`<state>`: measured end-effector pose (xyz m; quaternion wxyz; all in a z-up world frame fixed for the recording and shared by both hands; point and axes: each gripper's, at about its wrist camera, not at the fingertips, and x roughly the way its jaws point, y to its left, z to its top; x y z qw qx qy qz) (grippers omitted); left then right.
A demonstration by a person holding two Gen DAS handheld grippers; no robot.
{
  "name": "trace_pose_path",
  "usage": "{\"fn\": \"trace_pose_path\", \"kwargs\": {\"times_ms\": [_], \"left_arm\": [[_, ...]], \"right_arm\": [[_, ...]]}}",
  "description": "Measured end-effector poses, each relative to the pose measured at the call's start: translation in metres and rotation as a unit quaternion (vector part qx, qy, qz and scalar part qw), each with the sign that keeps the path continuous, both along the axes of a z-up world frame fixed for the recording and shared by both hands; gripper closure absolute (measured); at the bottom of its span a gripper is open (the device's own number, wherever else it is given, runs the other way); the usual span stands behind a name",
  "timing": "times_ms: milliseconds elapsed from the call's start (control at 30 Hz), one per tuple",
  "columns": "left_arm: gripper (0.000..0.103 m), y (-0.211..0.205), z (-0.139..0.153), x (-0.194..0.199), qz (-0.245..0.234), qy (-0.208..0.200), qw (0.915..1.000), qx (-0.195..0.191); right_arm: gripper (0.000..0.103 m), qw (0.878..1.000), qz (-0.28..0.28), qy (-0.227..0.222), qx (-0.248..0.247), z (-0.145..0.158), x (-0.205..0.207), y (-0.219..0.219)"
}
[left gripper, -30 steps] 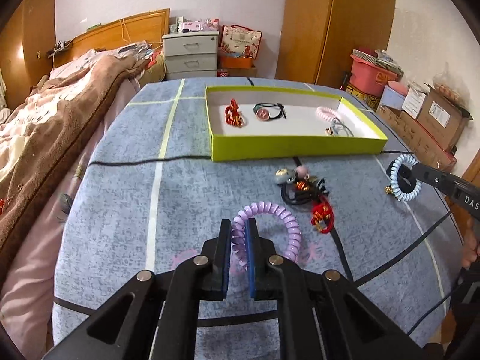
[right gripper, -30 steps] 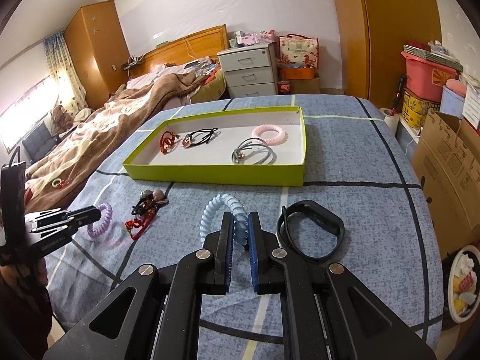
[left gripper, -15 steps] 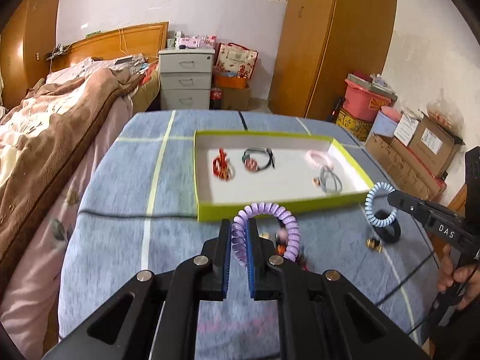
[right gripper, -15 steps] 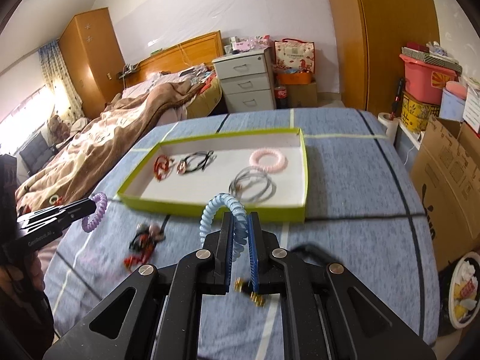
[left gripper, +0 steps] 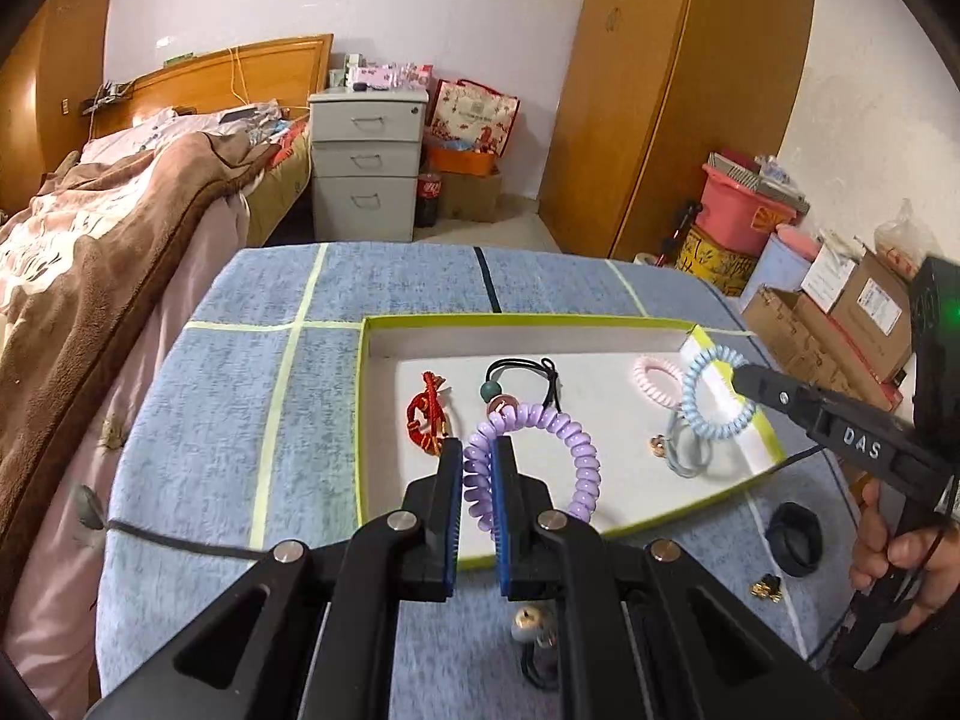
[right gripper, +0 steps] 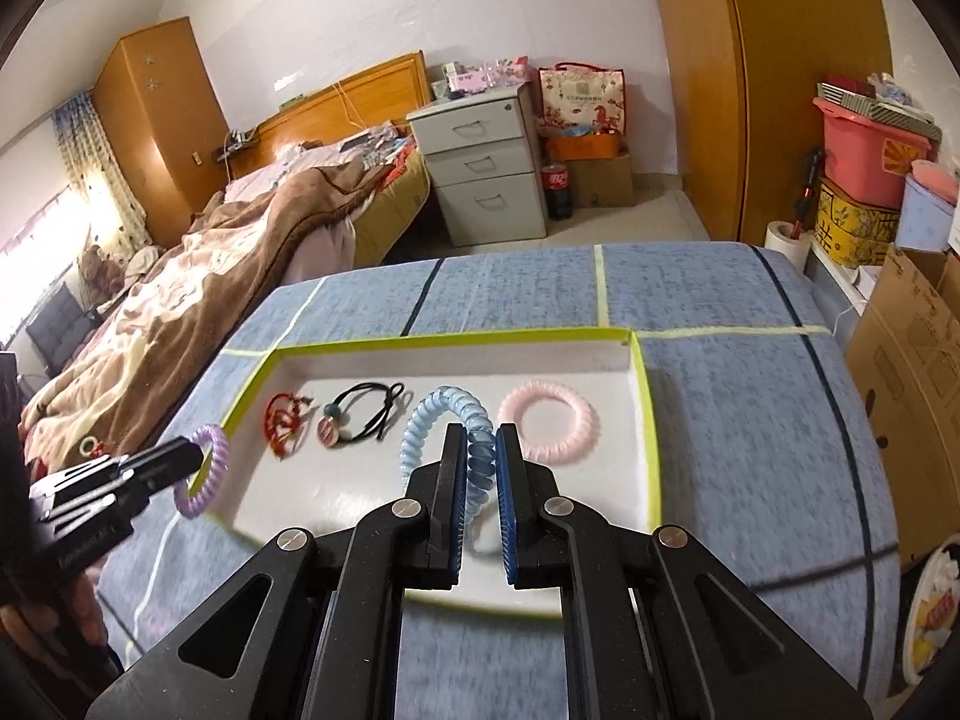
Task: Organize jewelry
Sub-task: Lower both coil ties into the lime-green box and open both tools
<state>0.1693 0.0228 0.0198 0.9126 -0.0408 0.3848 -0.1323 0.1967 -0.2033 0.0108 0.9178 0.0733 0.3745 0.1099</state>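
Note:
My left gripper (left gripper: 477, 450) is shut on a purple coil bracelet (left gripper: 576, 450) and holds it over the front left part of the yellow-green tray (left gripper: 362, 420). My right gripper (right gripper: 480, 441) is shut on a light blue coil bracelet (right gripper: 426, 420) and holds it above the tray's (right gripper: 651, 438) middle. In the tray lie a red knotted bracelet (left gripper: 427, 414), a black cord with beads (left gripper: 522, 378), a pink coil bracelet (right gripper: 549, 423) and a grey hair tie (left gripper: 690, 447). Each gripper shows in the other's view: the right one (left gripper: 741, 381), the left one (right gripper: 195, 459).
The tray sits on a blue checked bedspread (left gripper: 228, 438). A black band (left gripper: 795, 540), a small gold piece (left gripper: 767, 586) and a beaded cord (left gripper: 531, 630) lie on it in front of the tray. A bed with a brown blanket (left gripper: 90, 276) stands left, boxes (left gripper: 852, 306) right.
Both grippers lifted their coil bracelets off the bedspread and carried them forward. They now hang over the tray instead of in front of it.

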Motion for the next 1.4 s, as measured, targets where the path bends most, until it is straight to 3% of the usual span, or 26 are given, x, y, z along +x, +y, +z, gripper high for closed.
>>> {"fn": "trace_pose_path", "kwargs": {"times_ms": [300,400,1033,1133,1267,1400], "left_arm": [[0.093,0.005,-0.023,0.025,0.016,0.035,0.9992,-0.012],[0.093,0.005,-0.027,0.028,0.021,0.037,0.9991,0.001],[0.092,0.007,-0.038,0.037,0.033,0.053,0.998,0.009],[0.085,0.006,-0.038,0.036,0.029,0.05,0.9982,0.012],[0.08,0.005,-0.035,0.033,0.032,0.044,0.9984,0.014],[0.074,0.006,-0.033,0.03,0.028,0.043,0.9987,0.006]], "right_arm": [[0.093,0.999,-0.009,0.035,0.001,-0.018,0.043,0.004],[0.093,0.999,-0.004,0.044,-0.005,-0.023,0.051,0.008],[0.093,0.997,0.009,0.05,-0.064,-0.034,0.057,0.018],[0.086,0.997,0.011,0.044,-0.069,-0.032,0.056,0.02],[0.066,0.996,0.012,0.039,-0.075,-0.032,0.055,0.022],[0.065,0.996,0.013,0.037,-0.075,-0.031,0.054,0.021]]}}
